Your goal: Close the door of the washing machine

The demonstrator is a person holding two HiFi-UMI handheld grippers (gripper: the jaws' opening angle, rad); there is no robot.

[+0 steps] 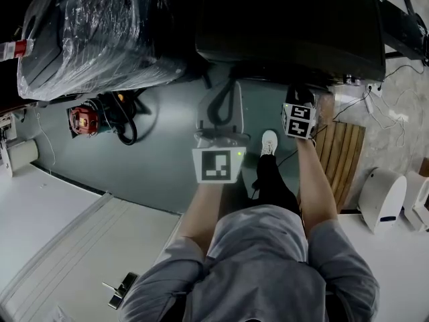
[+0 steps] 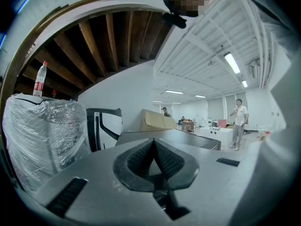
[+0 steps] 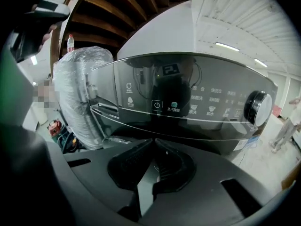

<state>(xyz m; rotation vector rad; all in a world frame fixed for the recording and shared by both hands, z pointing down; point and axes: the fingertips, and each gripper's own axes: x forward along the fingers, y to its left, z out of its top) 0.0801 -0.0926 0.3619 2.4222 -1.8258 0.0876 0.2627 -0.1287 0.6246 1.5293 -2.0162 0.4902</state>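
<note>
Now, item: left gripper and right gripper, both clenched on nothing, held before the washing machine.

Nearest me, each gripper's own view shows its ribbed pads pressed tip to tip with nothing between them. The right gripper sits just in front of the machine's glossy control panel, jaws aimed beneath the power button, with the dial off to its right. From the head view, the left gripper hangs over the grey-green floor, a little back from the machine's front and left of the right one. I cannot make out the door in any view. Farther left stands a plastic-wrapped bundle with a bottle on top, and a red tool lies on the floor below it. To the machine's right lies a slatted wooden panel.
</note>
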